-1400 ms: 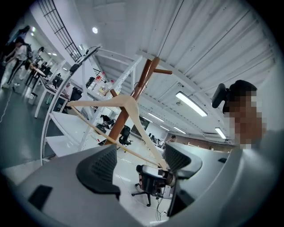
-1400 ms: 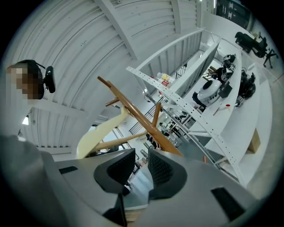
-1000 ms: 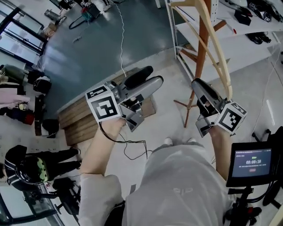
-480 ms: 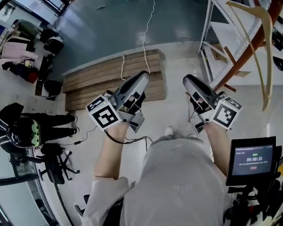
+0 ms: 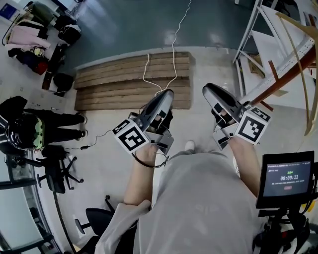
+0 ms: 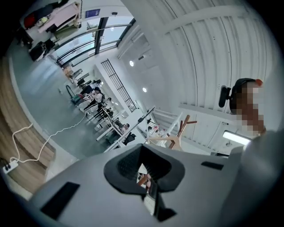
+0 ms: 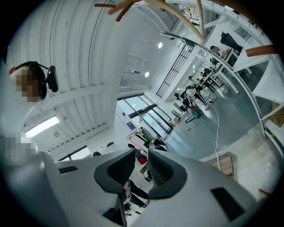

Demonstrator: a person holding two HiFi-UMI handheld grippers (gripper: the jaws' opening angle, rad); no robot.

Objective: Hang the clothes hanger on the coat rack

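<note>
A light wooden clothes hanger hangs on the reddish-brown coat rack at the right edge of the head view. Both grippers are held level in front of the person, left of the rack and apart from it. My left gripper is shut with nothing in it. My right gripper is also shut and empty. The left gripper view shows the rack and hanger far off beyond the jaws. In the right gripper view the hanger crosses the top.
A low wooden pallet lies on the floor ahead, with a white cable trailing over it. White shelving stands behind the rack. A person and an office chair are at left. A screen is at lower right.
The left jaws have gone from open to shut. Both grippers have drawn away from the coat rack, which has slid to the right edge of the head view. The hanger stays on the rack.
</note>
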